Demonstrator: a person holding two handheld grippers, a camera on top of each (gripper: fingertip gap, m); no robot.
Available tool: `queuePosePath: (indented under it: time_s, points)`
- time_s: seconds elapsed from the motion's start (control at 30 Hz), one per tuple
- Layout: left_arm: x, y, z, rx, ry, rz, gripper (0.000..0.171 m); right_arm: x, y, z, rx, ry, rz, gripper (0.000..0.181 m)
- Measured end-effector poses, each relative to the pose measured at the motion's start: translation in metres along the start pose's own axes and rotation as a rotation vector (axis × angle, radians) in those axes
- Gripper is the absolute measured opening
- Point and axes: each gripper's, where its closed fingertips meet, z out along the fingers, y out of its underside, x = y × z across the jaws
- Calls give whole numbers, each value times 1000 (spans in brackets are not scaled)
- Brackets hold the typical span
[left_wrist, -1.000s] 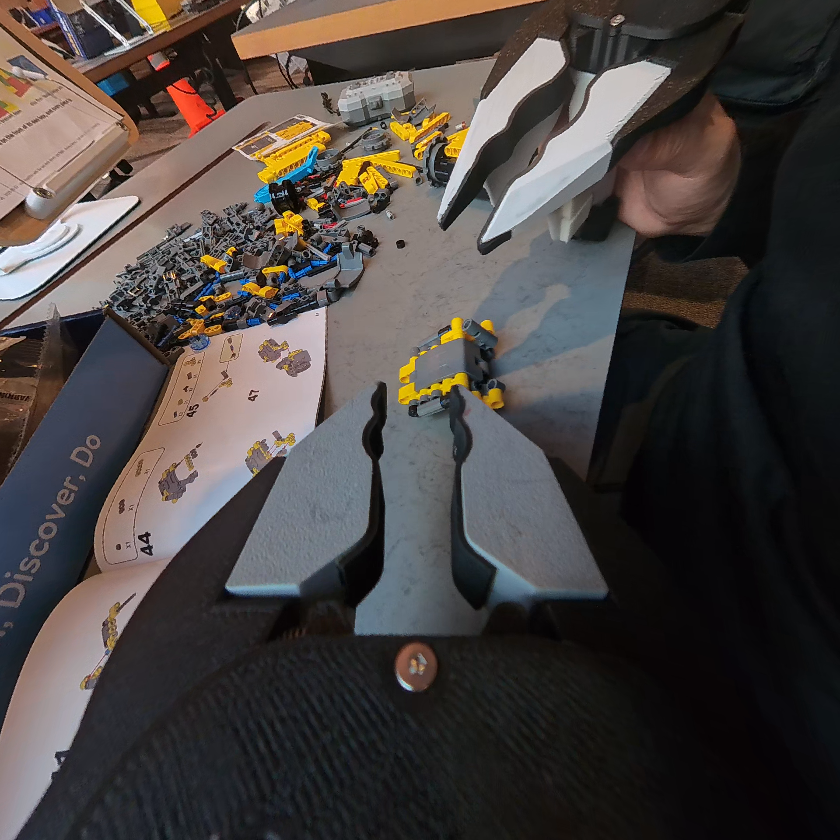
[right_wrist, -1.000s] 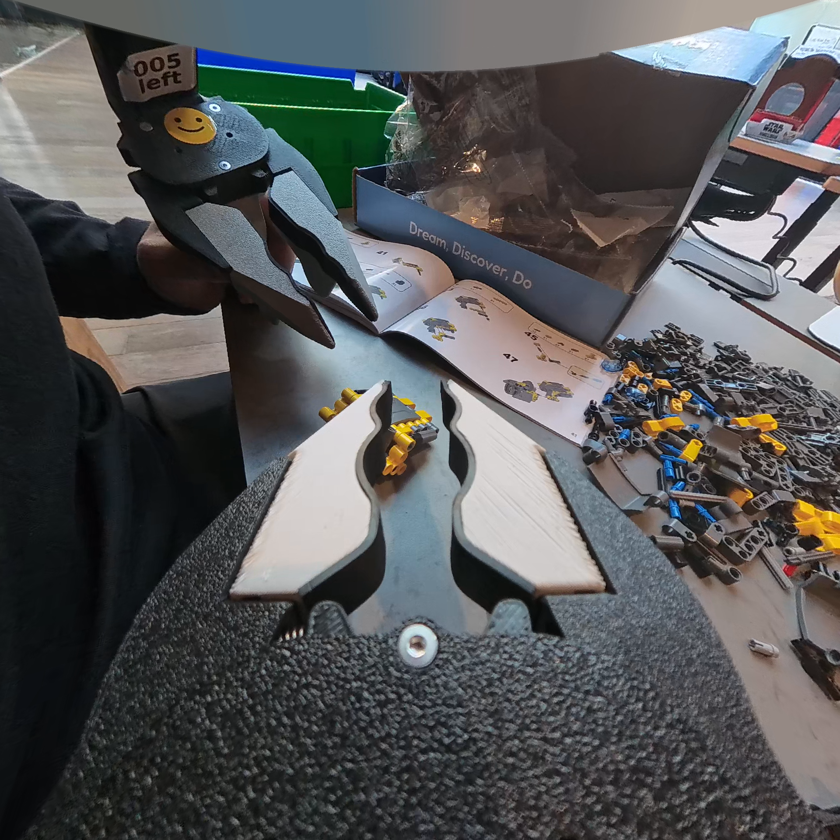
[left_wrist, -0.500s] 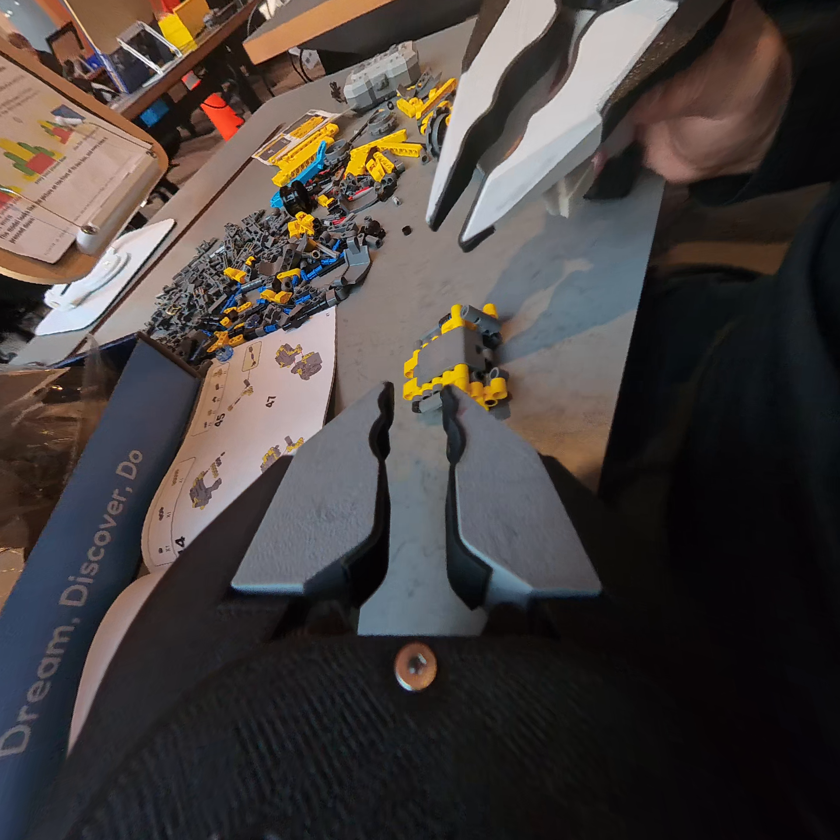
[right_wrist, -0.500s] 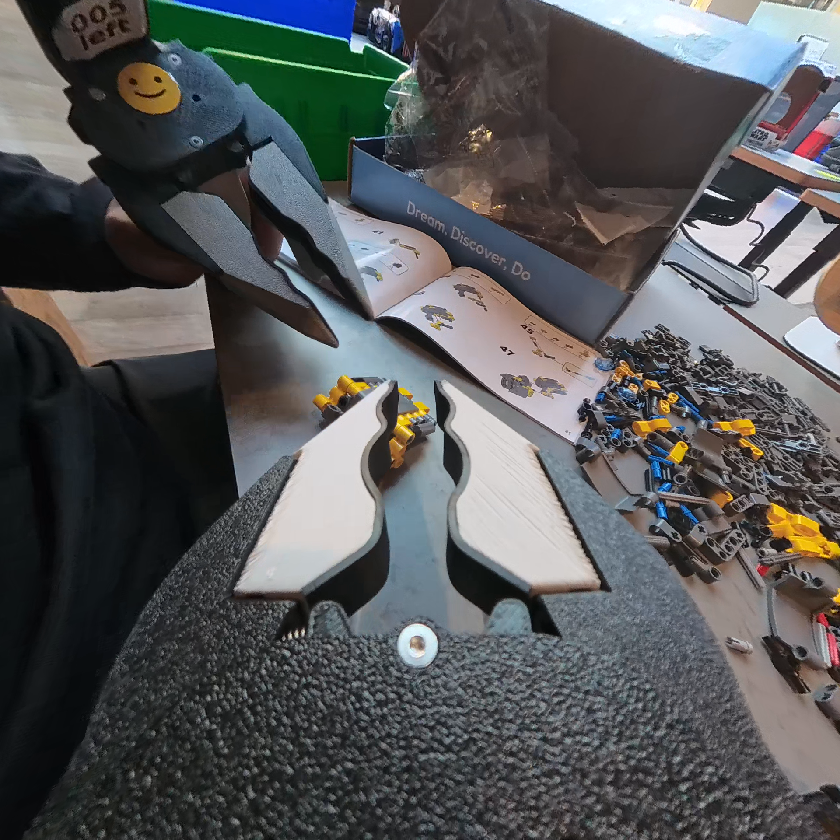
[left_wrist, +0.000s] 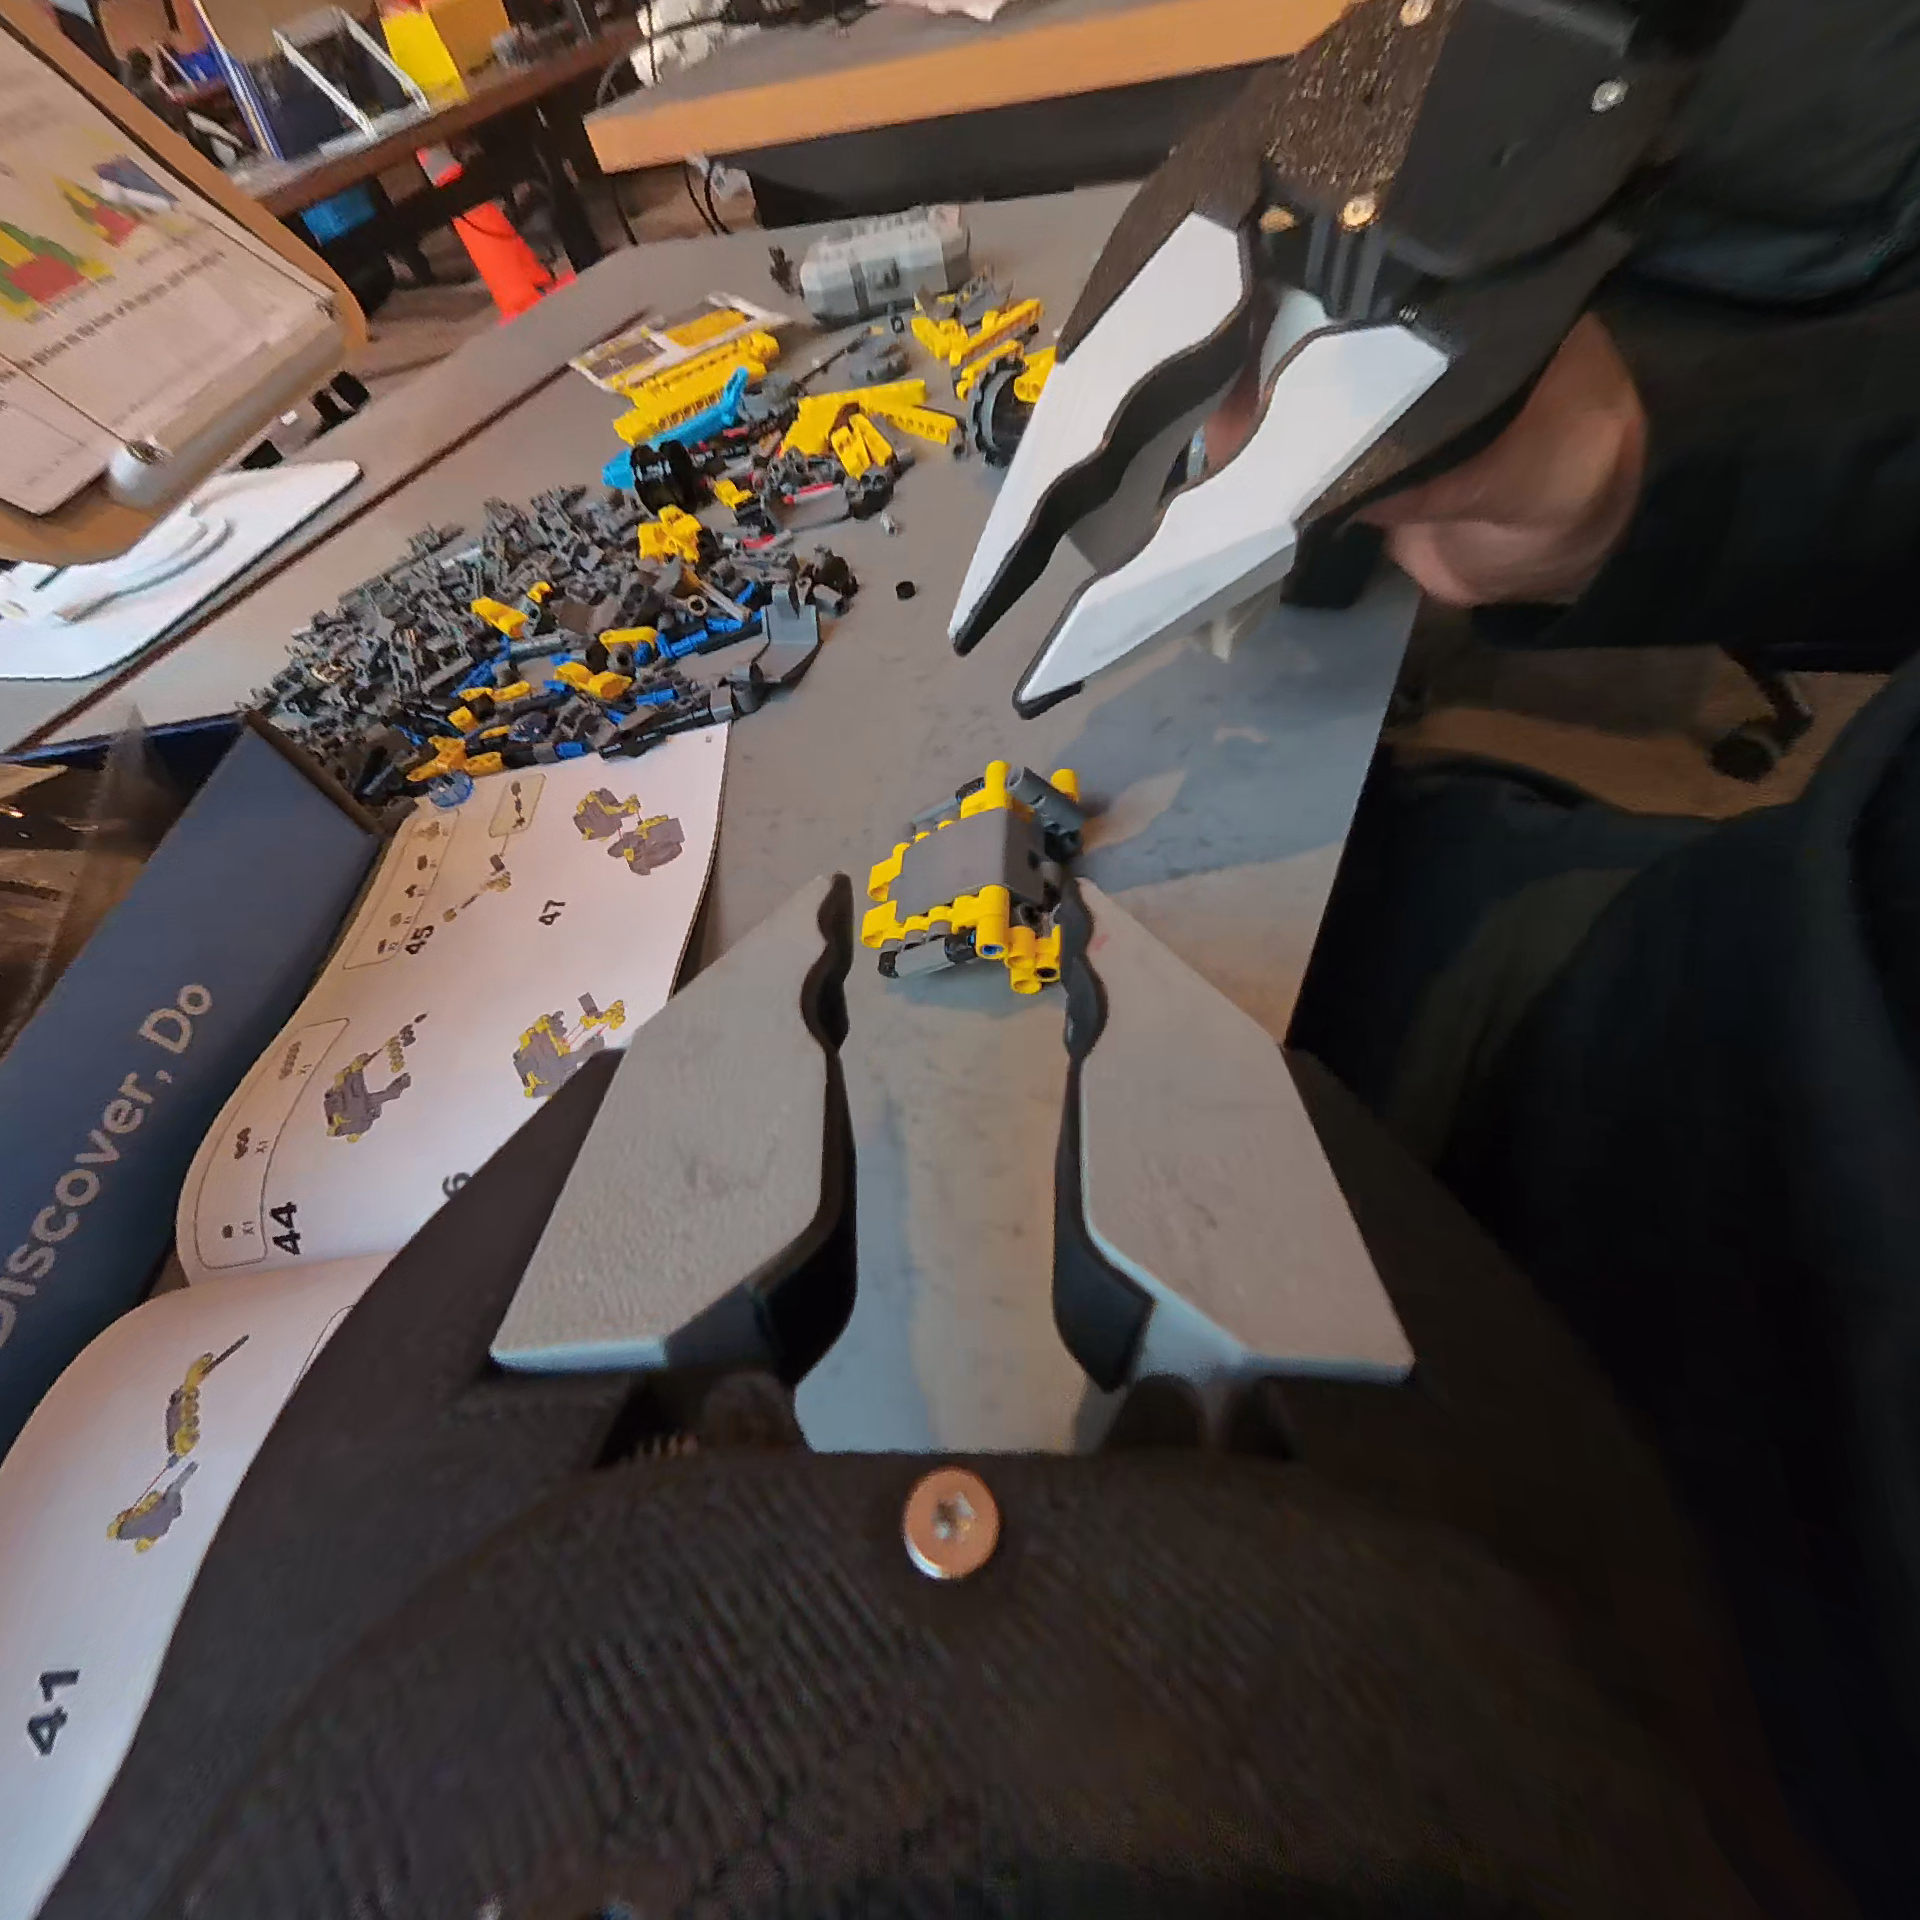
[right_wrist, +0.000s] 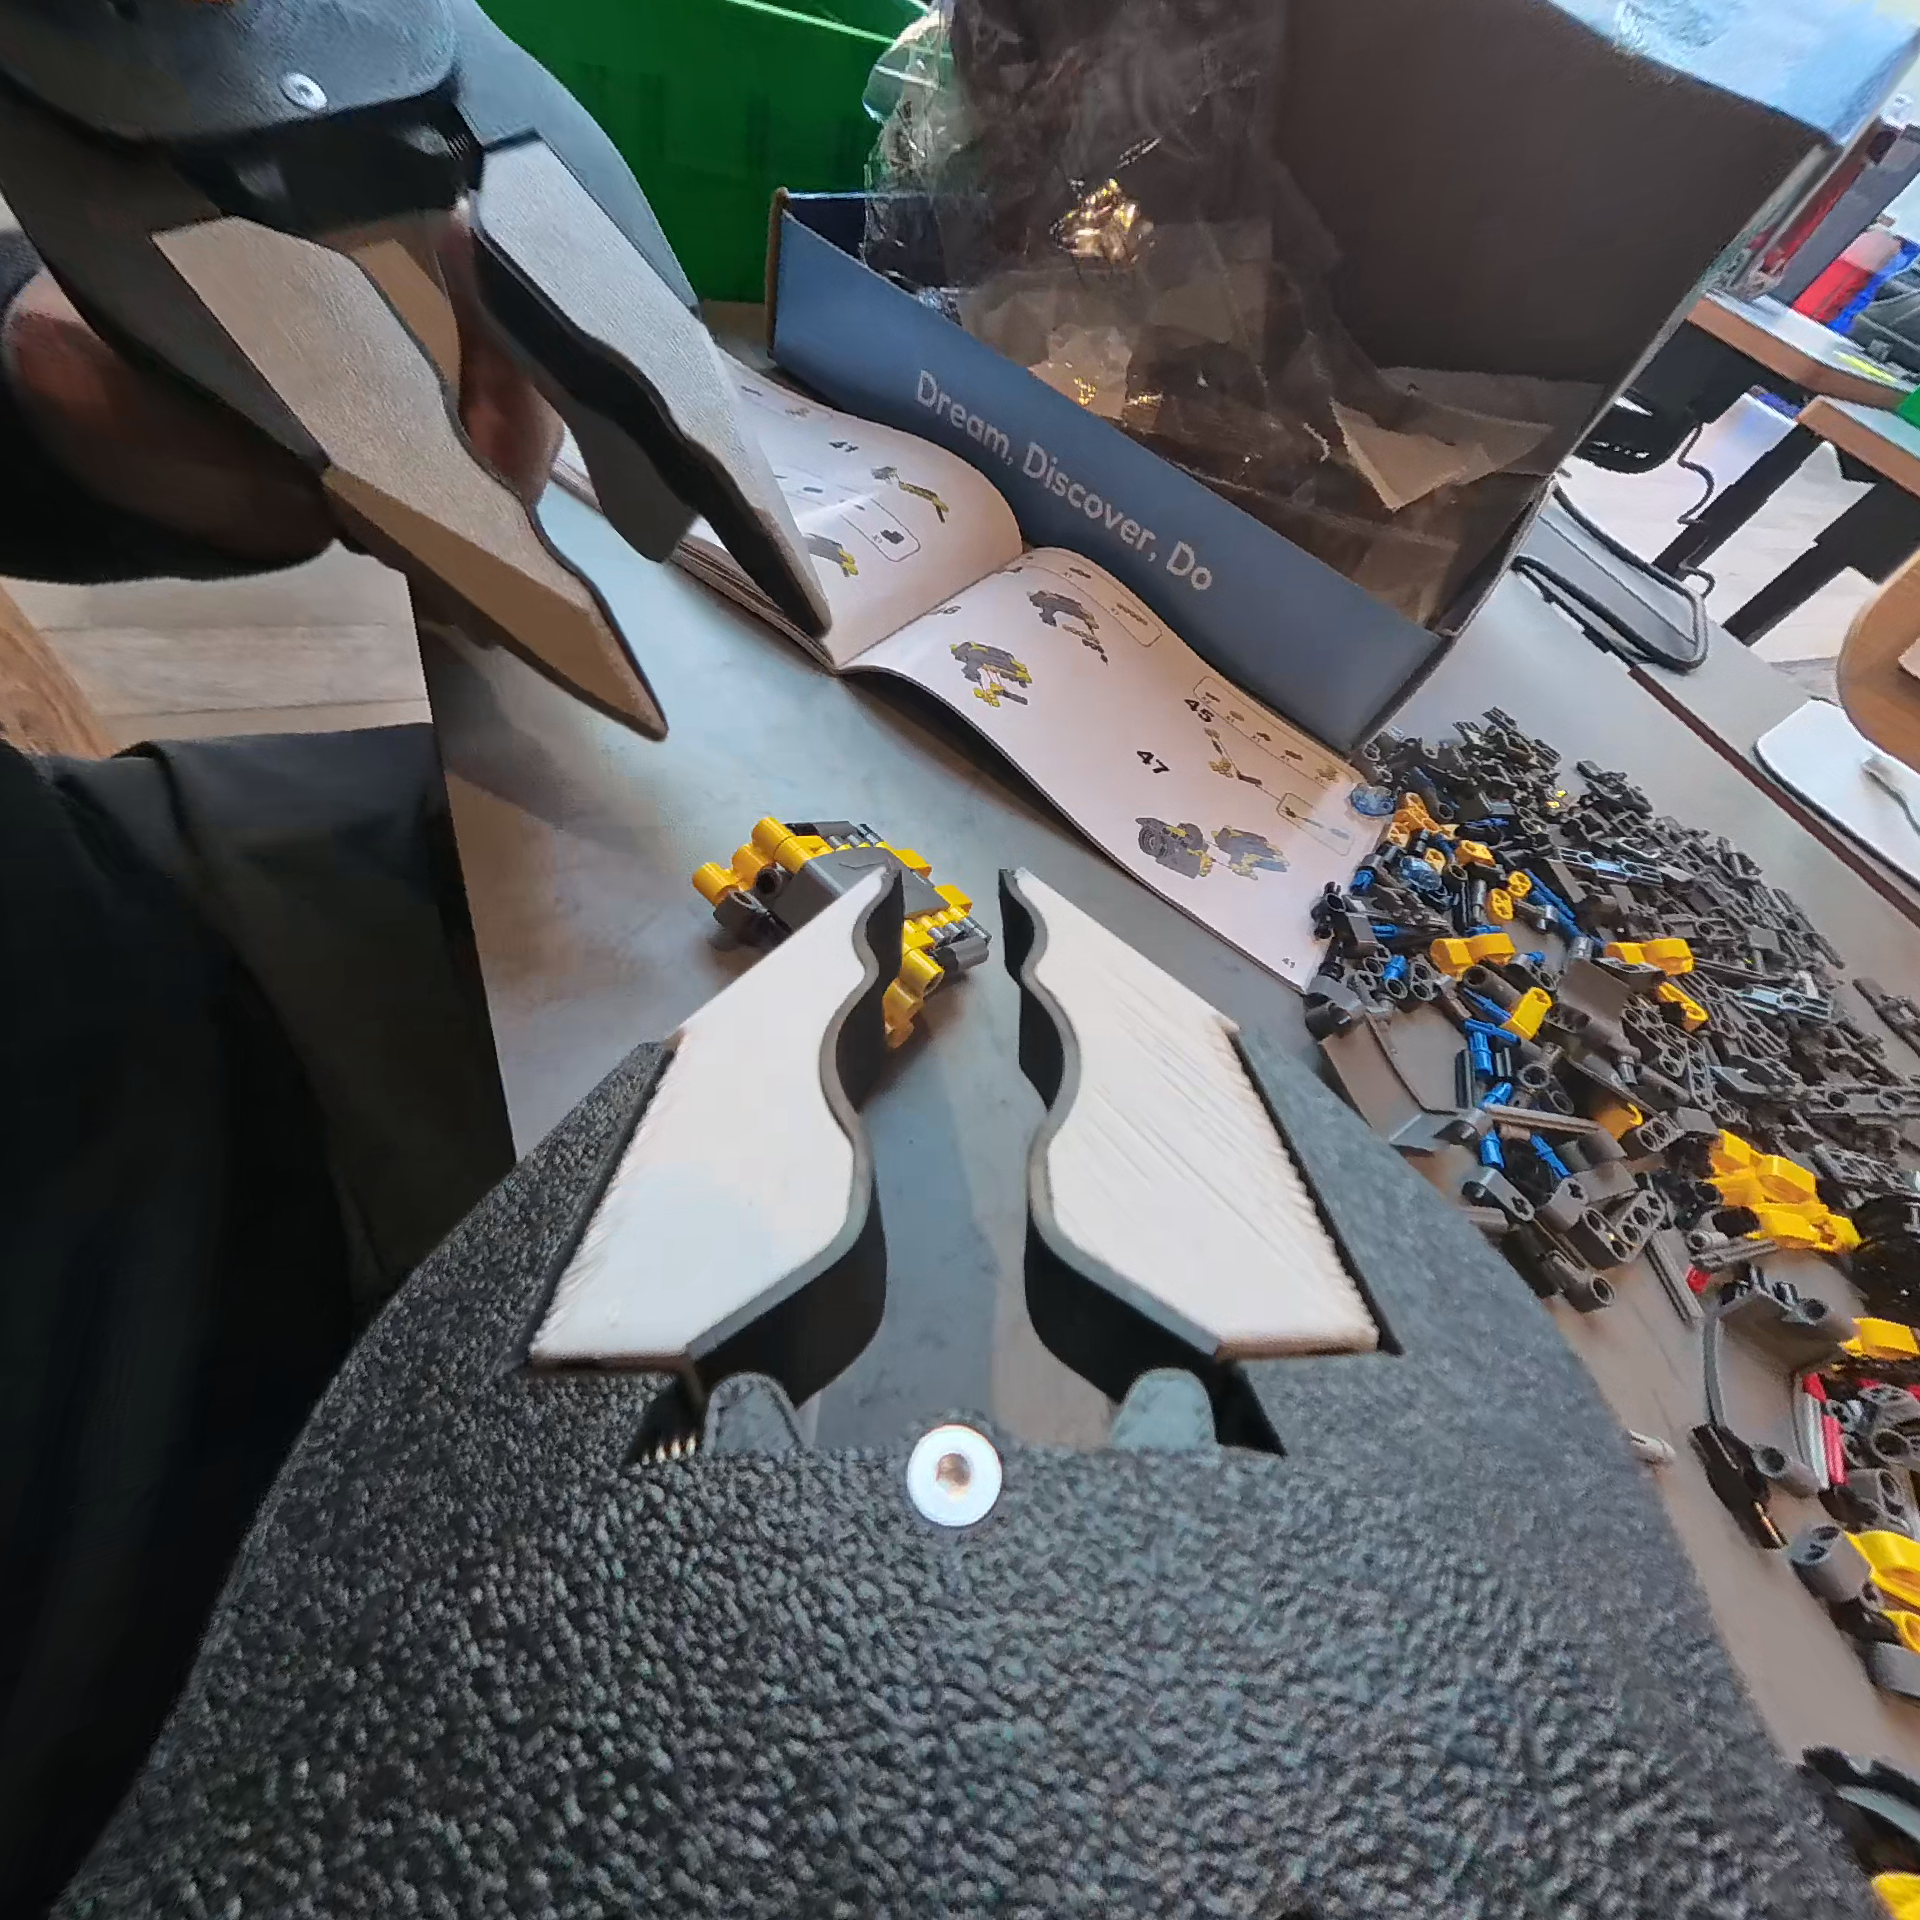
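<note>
A small yellow and grey brick assembly (left_wrist: 971, 878) lies on the grey table (left_wrist: 914, 717) near its edge. My left gripper (left_wrist: 951, 902) is open and low, and its fingertips stand on either side of the assembly's near end without clamping it. My right gripper (left_wrist: 994, 675) hovers just beyond the assembly, tips pointed down, open by a narrow gap and empty. In the right wrist view the assembly (right_wrist: 800, 873) lies partly behind the left fingertip of my right gripper (right_wrist: 951, 883). The left gripper (right_wrist: 738, 675) hangs above it at the upper left.
A pile of loose grey, yellow and blue pieces (left_wrist: 540, 644) (right_wrist: 1610, 1039) spreads beyond an open instruction booklet (left_wrist: 468, 987) (right_wrist: 1091, 748). A dark blue box (left_wrist: 156, 987) (right_wrist: 1143, 520) holding plastic bags stands behind the booklet. Larger yellow parts (left_wrist: 810, 405) lie farther back. The person's dark clothing borders the table edge (left_wrist: 1340, 883). One gripper's finger ends stand about 6 centimeters off the other's.
My left gripper has opened wider and moved forward, so its tips now flank the assembly. My right gripper has shifted a little, and its gap stays narrow.
</note>
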Motion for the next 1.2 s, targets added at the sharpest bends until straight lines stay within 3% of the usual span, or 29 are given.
queuePosePath:
  time_s: [0.33,1.2]
  points:
    - [0,2,1,-18,-55,51,34,5,0,0,-2,18,24,19]
    - [-1,5,2,-35,-39,28,34,2,4,4,-32,10,7,21]
